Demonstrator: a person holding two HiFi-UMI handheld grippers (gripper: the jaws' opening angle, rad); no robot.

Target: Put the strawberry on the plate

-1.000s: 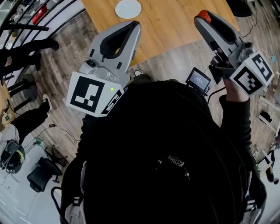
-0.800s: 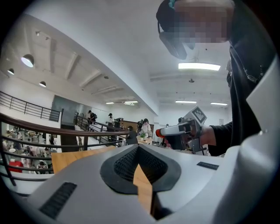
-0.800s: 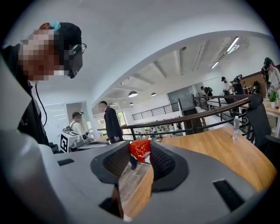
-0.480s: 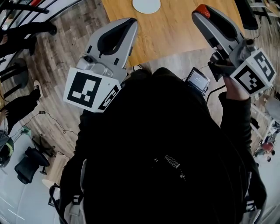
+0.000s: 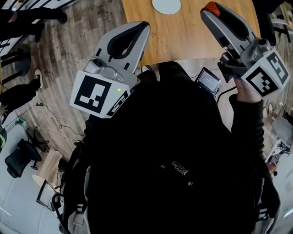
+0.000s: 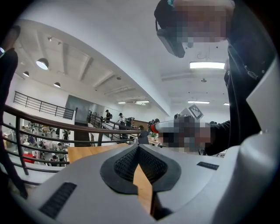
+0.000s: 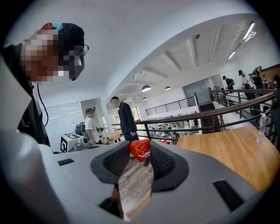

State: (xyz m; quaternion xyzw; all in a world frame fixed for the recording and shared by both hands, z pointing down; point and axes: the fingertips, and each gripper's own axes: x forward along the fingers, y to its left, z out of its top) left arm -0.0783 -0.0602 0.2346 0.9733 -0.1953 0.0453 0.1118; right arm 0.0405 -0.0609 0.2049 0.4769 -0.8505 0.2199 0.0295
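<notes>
The red strawberry (image 7: pixel 140 149) is pinched between the tips of my right gripper (image 7: pixel 141 153), which is shut on it. In the head view the strawberry (image 5: pixel 211 8) shows as a red spot at the tip of that gripper (image 5: pixel 213 11), held high over the wooden table (image 5: pixel 192 32). The white plate (image 5: pixel 166 5) lies on the table at the top edge, left of the strawberry and half cut off. My left gripper (image 5: pixel 136 33) is raised over the table's near left corner. Its jaws meet at the tip (image 6: pixel 138 146) with nothing between them.
A small screen device (image 5: pixel 208 81) hangs at the person's chest, near the table edge. Wood floor with cables and a dark chair (image 5: pixel 18 157) lies to the left. A railing (image 7: pixel 210 114) and several standing people (image 7: pixel 124 120) are behind the table.
In the head view the table and plate have slid to the right and upward. Both grippers keep nearly the same pose, and the strawberry stays in the right one.
</notes>
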